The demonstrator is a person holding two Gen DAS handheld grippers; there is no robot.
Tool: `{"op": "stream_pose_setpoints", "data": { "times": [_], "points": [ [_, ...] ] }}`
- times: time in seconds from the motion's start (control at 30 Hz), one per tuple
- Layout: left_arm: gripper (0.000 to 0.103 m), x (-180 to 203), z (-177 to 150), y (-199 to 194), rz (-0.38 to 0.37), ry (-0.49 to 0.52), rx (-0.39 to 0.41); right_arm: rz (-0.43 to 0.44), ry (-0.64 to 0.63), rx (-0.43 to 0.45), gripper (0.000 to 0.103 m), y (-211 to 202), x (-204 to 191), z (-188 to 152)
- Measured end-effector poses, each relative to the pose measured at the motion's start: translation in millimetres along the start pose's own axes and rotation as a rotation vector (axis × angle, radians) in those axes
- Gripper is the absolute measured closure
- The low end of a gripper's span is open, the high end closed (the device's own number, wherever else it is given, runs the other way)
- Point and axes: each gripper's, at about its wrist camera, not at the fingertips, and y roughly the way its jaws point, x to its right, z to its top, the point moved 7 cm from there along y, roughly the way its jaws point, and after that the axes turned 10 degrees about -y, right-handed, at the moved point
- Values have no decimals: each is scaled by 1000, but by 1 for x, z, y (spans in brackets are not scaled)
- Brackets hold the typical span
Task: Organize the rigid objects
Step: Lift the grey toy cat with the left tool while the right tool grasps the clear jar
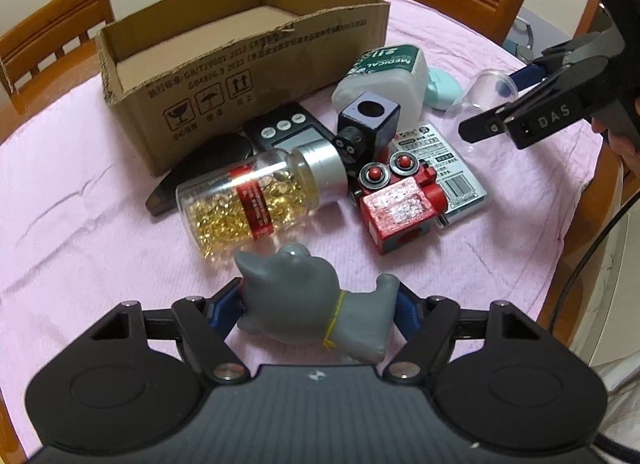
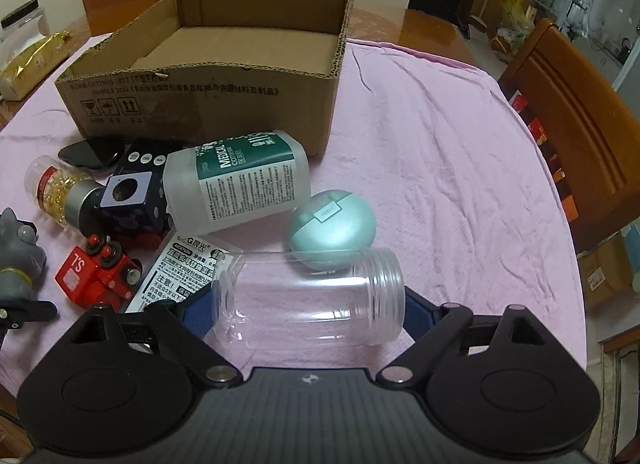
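A grey cat toy [image 1: 304,304] lies on the pink cloth between the blue pads of my left gripper [image 1: 320,304], and both pads touch its sides. A clear lidless jar [image 2: 308,300] lies crosswise in my right gripper [image 2: 308,312], with a pad against each end. In the left wrist view the right gripper [image 1: 504,99] hangs at the far right over that jar. The open cardboard box [image 1: 132,63] stands behind the pile, and its visible floor is bare.
Between the grippers lie a capsule bottle [image 1: 256,199], a red block toy [image 1: 396,211], a black cube [image 1: 368,119], a white medical bottle [image 2: 240,183], a mint egg-shaped case [image 2: 332,227], a blister pack [image 1: 456,167] and a black scale [image 1: 280,127]. Wooden chairs [image 2: 568,119] ring the table.
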Motion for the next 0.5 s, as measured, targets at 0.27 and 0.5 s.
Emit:
{"op": "stream_pose_setpoints", "data": {
  "times": [0.27, 0.5],
  "points": [
    [29, 0, 18, -30, 3, -32, -25, 71, -27, 9, 10, -25, -2, 14],
    [29, -4, 63, -61, 19, -2, 15, 154, -62, 60, 10, -57, 0, 48]
  ]
}}
